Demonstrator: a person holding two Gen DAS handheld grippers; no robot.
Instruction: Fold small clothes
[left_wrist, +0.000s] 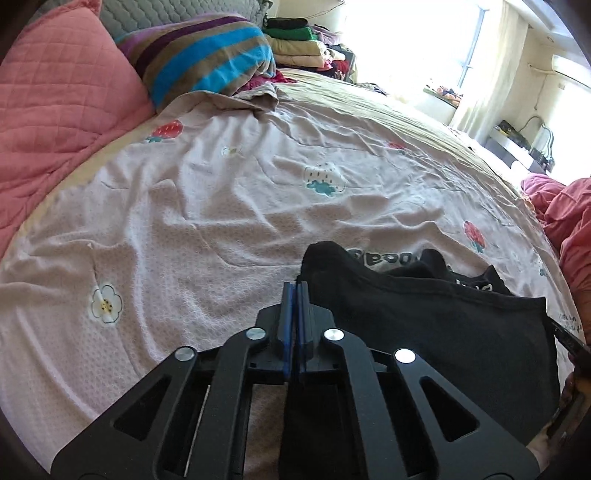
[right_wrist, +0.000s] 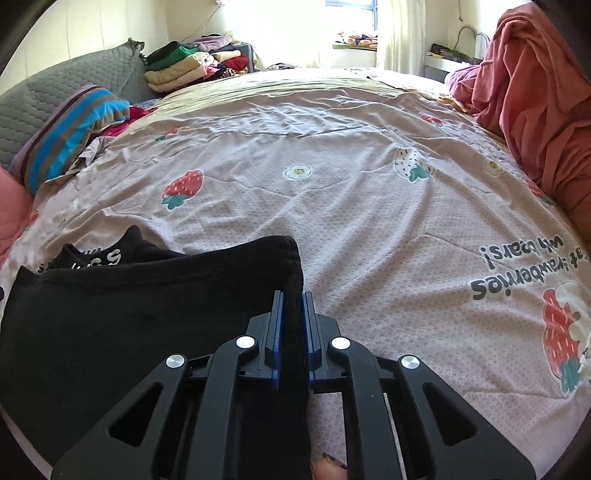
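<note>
A small black garment (left_wrist: 424, 325) with white lettering is stretched between my two grippers, just above the strawberry-print bed sheet (left_wrist: 221, 221). My left gripper (left_wrist: 294, 286) is shut, its blue pads pressed together on the garment's left edge, and one cloth corner stands up past the fingertips. In the right wrist view the black garment (right_wrist: 129, 314) spreads out to the left. My right gripper (right_wrist: 292, 295) is shut on its right edge, with a thick fold of black cloth running between the blue pads. The cloth's lower part is hidden under both grippers.
The sheet (right_wrist: 369, 221) lies wrinkled ahead. A pink pillow (left_wrist: 55, 110) and a striped blanket (left_wrist: 207, 62) lie at the left. Folded clothes (right_wrist: 192, 66) are piled at the far corner beside a grey pillow (right_wrist: 55, 99). A pink quilt (right_wrist: 535, 110) is heaped on the right.
</note>
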